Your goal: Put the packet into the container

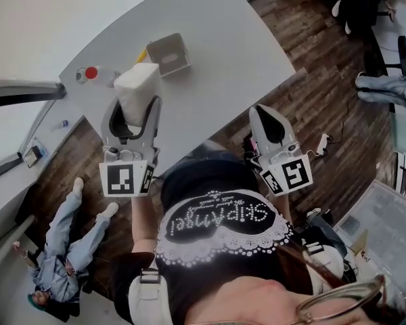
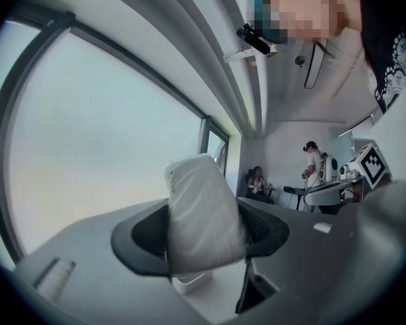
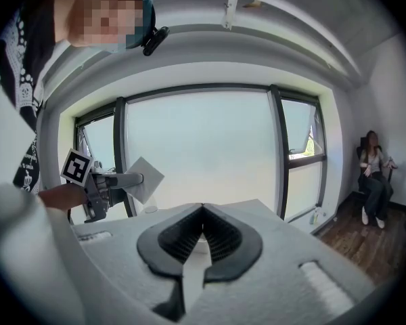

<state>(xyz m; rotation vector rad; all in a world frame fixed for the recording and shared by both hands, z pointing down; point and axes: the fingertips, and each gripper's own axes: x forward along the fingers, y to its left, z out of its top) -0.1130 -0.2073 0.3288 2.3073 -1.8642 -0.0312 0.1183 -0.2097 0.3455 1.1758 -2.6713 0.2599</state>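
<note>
My left gripper (image 1: pixel 134 105) is shut on a white packet (image 1: pixel 139 87) and holds it upright above the left part of the grey table (image 1: pixel 230 66). The left gripper view shows the packet (image 2: pixel 203 215) wedged between the two dark jaws, filling the gap. Just beyond the packet an open grey container (image 1: pixel 168 54) stands on the table. My right gripper (image 1: pixel 264 110) hangs over the table's near edge, its jaws closed together with nothing between them (image 3: pixel 203 212). From the right gripper view, the left gripper (image 3: pixel 105 181) and its packet (image 3: pixel 145 178) show at the left.
A clear bottle with a red cap (image 1: pixel 95 75) lies left of the container, and a yellow item (image 1: pixel 142 55) pokes out beside it. A seated person (image 1: pixel 68 242) is on the wood floor at lower left. Others sit at the far right (image 1: pixel 382 87).
</note>
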